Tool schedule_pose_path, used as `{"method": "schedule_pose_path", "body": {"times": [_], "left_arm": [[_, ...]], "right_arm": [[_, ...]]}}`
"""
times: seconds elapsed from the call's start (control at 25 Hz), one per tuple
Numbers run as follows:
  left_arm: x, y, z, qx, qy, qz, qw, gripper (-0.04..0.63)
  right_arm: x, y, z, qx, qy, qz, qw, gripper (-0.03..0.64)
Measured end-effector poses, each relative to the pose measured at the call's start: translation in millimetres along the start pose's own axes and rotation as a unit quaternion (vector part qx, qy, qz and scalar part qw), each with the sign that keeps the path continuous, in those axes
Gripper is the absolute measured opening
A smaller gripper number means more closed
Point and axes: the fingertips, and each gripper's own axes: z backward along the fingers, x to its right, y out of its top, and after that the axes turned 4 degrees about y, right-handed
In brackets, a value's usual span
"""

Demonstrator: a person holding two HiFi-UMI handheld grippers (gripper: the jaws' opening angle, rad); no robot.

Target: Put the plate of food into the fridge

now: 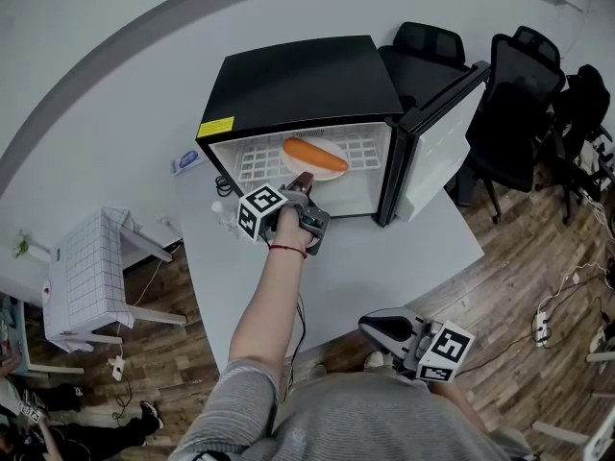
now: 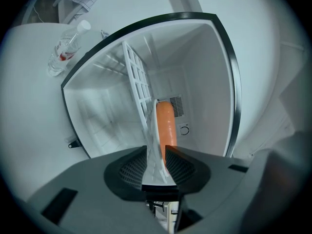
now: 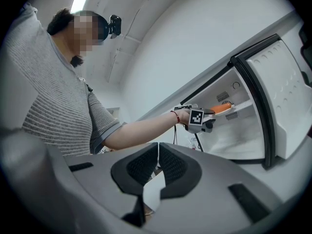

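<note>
An office room: black swivel chairs (image 1: 524, 84); curved white table (image 1: 404, 257); cabled power strips (image 1: 541, 326) on wood-plank floor (image 1: 509, 277)

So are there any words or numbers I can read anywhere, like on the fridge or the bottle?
Nothing here is clear enough to read.
Yellow sticker on the fridge top corner: print too small.
Red label on the bottle: blurred.
Small blue-and-white item beside the fridge: too small.
Square-marker cubes: black-and-white patterns, no letters or numbers.
</note>
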Motion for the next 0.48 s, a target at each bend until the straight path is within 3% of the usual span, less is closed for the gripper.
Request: {"method": "schedule_pose_path", "body": {"times": [0.32,0.48], "left_arm": [[2.7,-14.5,17.4,-0.019,-0.015,-0.017,0.9996,0.100],[-3.0,-22.6,25.0,-0.029,-0.012,-0.038,0.9988,0.038]], "right_arm": [[-7.7,-2.4,-4.2,-0.003,0.005,0.004,1.000,0.014],[-9.3,-3.3,-6.1,-0.004,0.007,0.006,1.000,0.015]]}}
